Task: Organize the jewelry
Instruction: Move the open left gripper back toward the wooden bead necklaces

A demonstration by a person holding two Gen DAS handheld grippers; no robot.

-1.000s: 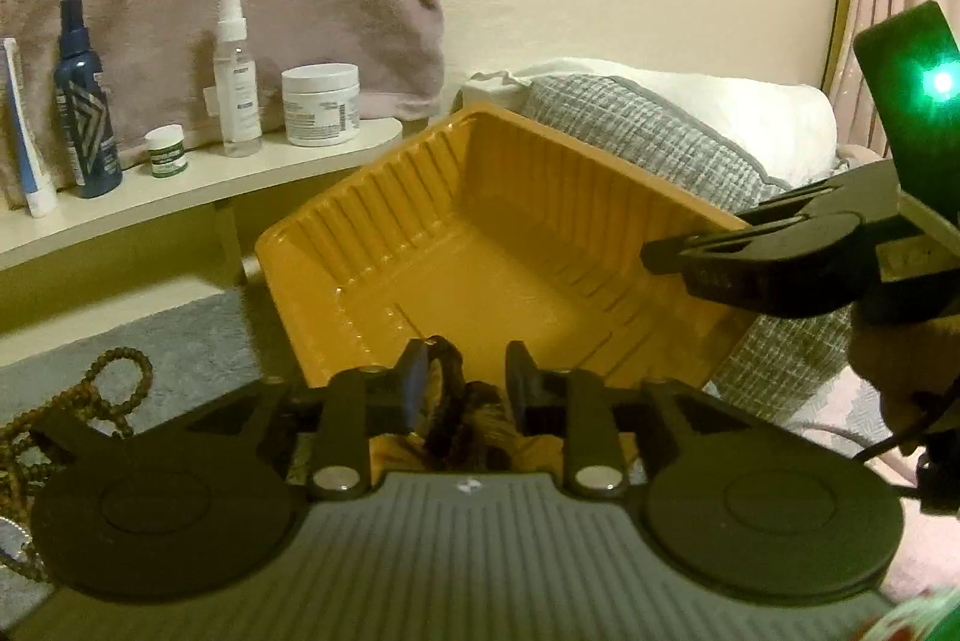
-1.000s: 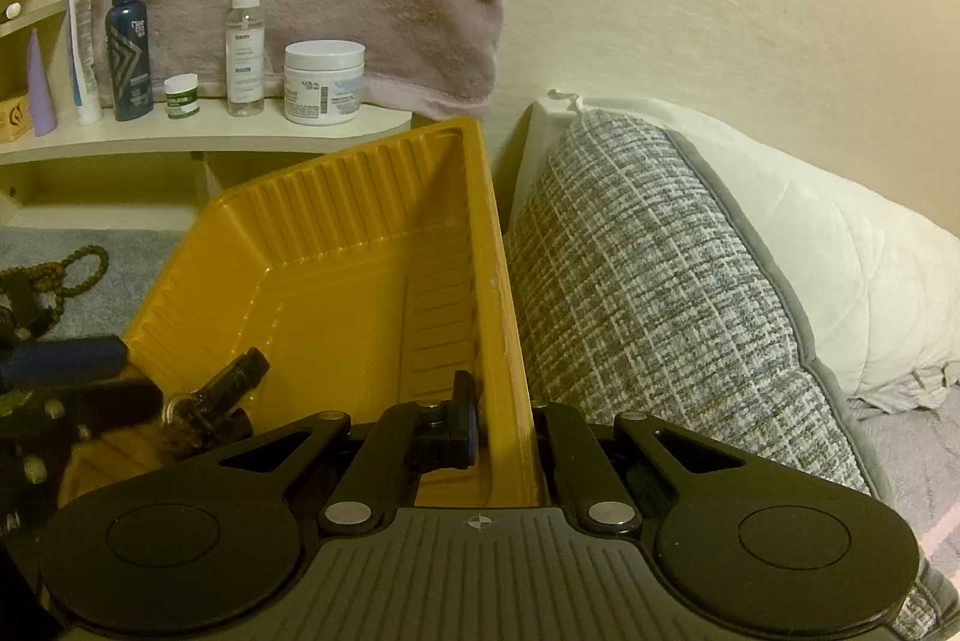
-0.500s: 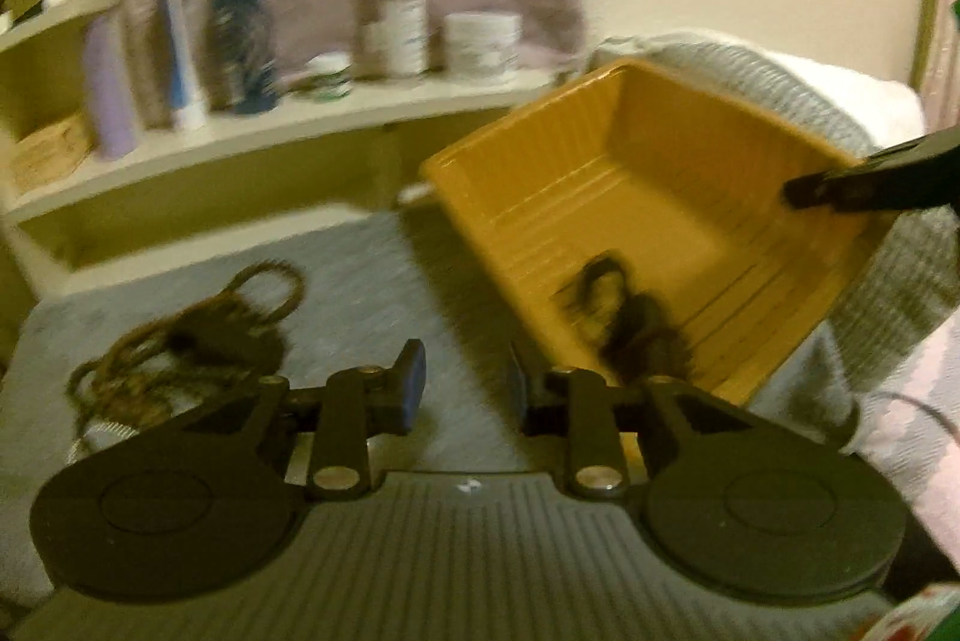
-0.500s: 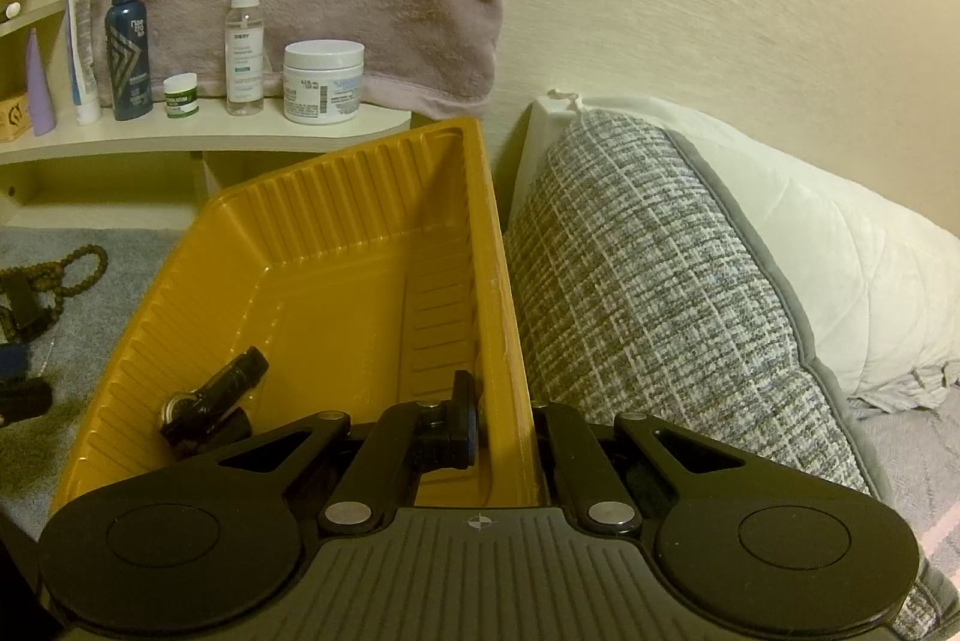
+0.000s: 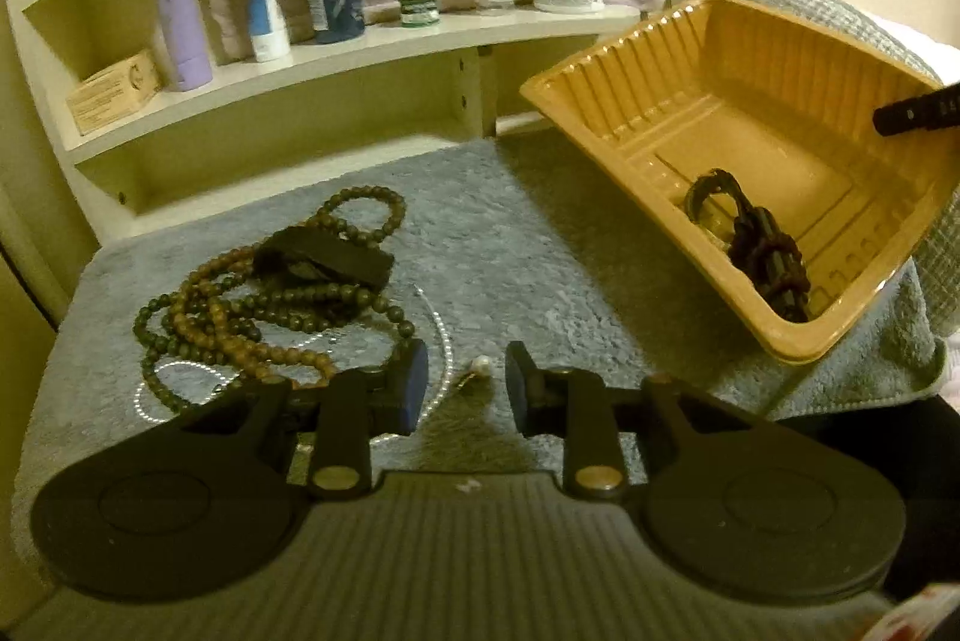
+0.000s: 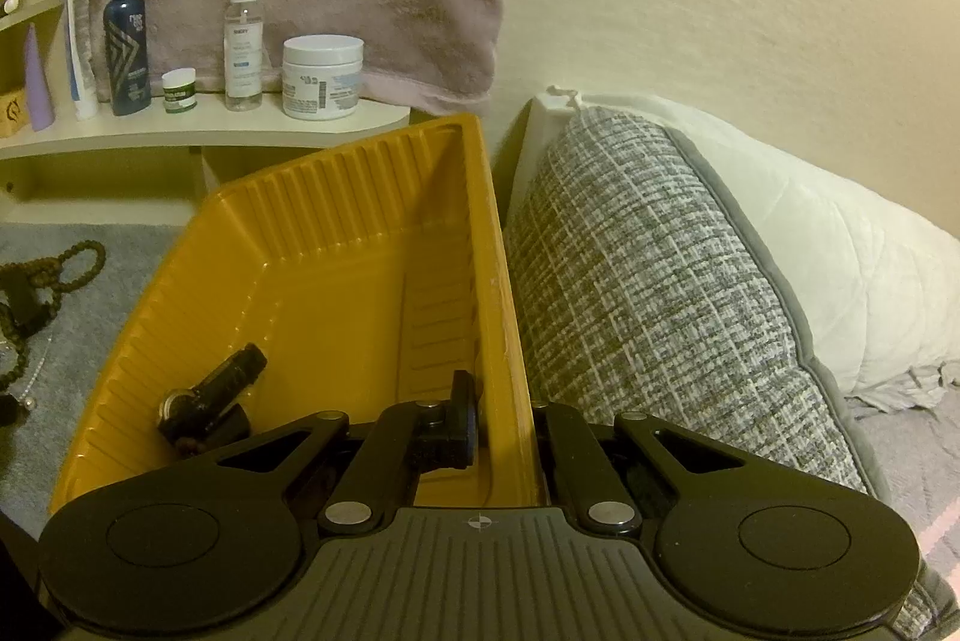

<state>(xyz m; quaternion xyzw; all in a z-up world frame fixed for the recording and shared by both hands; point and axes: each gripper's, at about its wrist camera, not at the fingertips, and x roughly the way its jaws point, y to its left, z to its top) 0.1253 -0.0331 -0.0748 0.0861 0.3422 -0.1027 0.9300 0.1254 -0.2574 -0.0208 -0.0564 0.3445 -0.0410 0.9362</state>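
Now the left gripper (image 5: 465, 392) hangs low over the near edge of the grey mat (image 5: 540, 245), its jaws apart but closing, with nothing yet pressed between the pads. Just ahead of the gap lies a small pearl earring (image 5: 480, 366), and a thin silver chain (image 5: 441, 341) curves past the left pad. Further along the mat toward its left side sits the tangle of wooden bead necklaces (image 5: 252, 299) with a dark watch (image 5: 327, 260) on top.

To take the next piece cleanly, I would judge it best to settle on one item only, bring the pads down until they straddle it, and close slowly so the chain is not dragged along with the pearl. A tangled lift would probably pull the beads too.

Meanwhile the right gripper (image 6: 507, 428) pinches the near wall of the yellow tray (image 6: 360, 197), one finger inside and one outside, holding it tipped at the right edge of the mat against a grey woven pillow (image 6: 648, 293). A dark bracelet and watch (image 5: 750, 245) already lie in the tray's low corner, well apart from the left gripper.
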